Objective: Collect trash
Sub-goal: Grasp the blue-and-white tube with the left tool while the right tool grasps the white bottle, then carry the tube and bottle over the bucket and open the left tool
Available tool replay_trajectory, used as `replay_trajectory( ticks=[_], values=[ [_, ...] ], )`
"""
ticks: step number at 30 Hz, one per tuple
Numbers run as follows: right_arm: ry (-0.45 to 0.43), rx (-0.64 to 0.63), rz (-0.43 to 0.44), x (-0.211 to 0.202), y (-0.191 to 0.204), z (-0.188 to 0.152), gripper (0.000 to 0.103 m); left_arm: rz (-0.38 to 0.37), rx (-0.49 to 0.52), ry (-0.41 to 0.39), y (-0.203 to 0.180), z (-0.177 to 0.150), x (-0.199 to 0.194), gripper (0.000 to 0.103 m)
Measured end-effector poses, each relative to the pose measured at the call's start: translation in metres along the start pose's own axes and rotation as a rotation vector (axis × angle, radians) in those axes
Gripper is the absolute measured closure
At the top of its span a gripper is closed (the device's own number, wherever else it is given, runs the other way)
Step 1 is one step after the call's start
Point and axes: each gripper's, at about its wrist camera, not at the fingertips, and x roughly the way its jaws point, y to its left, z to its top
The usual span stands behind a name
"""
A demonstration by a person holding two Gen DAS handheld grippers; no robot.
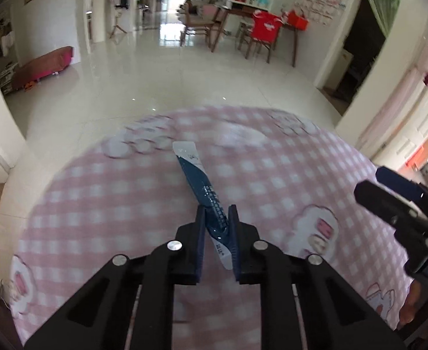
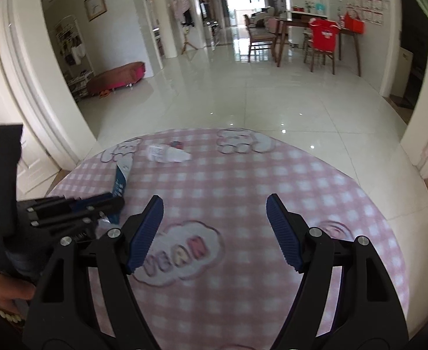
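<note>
My left gripper [image 1: 217,211] is shut on a long blue and white wrapper [image 1: 197,175], held above the round table with the pink checked cloth [image 1: 97,204]. The same wrapper [image 2: 121,179] and the left gripper [image 2: 113,202] show at the left of the right wrist view. My right gripper [image 2: 215,204] is open and empty above the table's middle; it also shows at the right edge of the left wrist view [image 1: 371,183]. A crumpled white paper [image 2: 167,154] and a small red scrap [image 2: 176,145] lie near the table's far edge.
The cloth [image 2: 272,175] has cartoon prints. Beyond the table is a glossy tiled floor [image 2: 243,93], a dining table with chairs [image 2: 315,40] at the far right, a low pink bench [image 2: 117,77] at the left, and door frames on both sides.
</note>
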Motion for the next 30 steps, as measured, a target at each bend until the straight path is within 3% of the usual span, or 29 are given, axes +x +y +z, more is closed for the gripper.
replay_trajectory(
  ticks=[10,19,21,27,30],
  values=[
    [0.041,-0.116,0.032,0.069,0.052,0.029,0.027,0.047,-0.063,-0.05,0.057,0.024,-0.001,0.088],
    [0.147,-0.016,0.032,0.132,0.054,0.048,0.029,0.054,-0.047,-0.043,0.064,0.03,0.01,0.088],
    [0.135,-0.051,0.005,0.131,0.058,0.047,0.043,0.051,-0.04,-0.038,0.061,0.03,0.011,0.088],
    [0.119,-0.056,0.024,0.109,0.05,0.031,0.043,0.041,-0.014,-0.037,0.042,0.028,0.006,0.088],
    [0.079,-0.031,0.039,0.074,0.037,0.019,0.043,0.023,0.016,-0.048,0.023,0.023,-0.009,0.088]
  ],
)
